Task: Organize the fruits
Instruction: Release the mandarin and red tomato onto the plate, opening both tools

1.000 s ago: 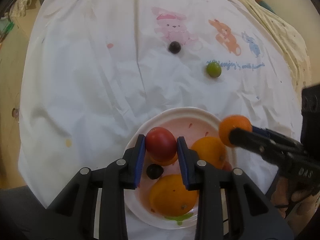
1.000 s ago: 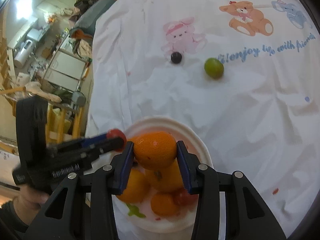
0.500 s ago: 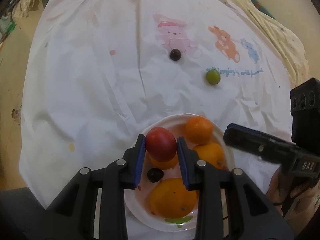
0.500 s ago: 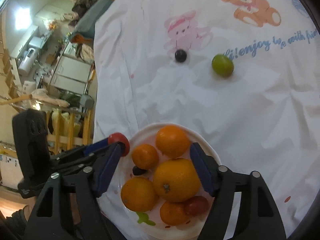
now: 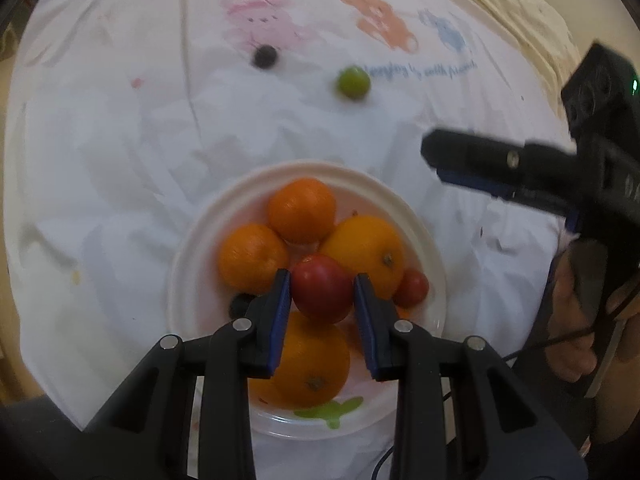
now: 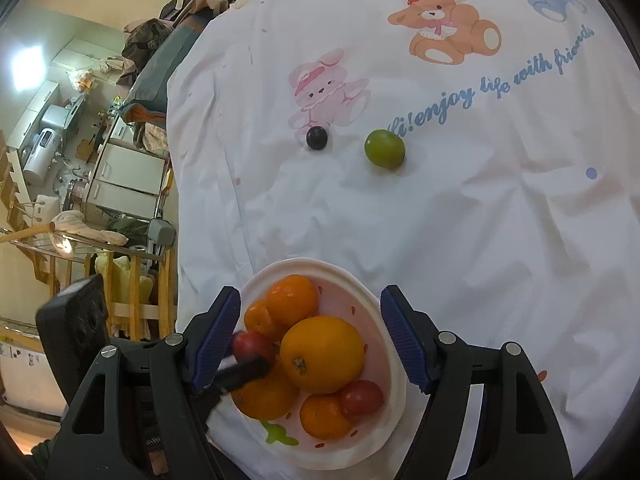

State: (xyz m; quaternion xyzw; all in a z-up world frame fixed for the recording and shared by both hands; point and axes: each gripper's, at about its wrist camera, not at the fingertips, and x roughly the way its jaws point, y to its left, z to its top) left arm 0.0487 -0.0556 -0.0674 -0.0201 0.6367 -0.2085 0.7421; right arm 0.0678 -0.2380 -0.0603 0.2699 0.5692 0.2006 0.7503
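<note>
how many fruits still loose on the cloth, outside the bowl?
2: small dark round berry on the pink bunny print, round green fruit to its right by the blue lettering. None appear hidden.

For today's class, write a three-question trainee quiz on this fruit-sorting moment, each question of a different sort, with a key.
1. True or false: the left gripper has its jaws shut on a red fruit.
2. Multiple choice: which fruit lies on the cloth outside the bowl? A) banana B) green fruit C) red apple
3. Fill in: the right gripper hangs over the bowl with its jaws ____ and nothing between them.

Key: 1 true; 2 B; 3 open. A small dark fruit also lies on the cloth, left of the green one.
</note>
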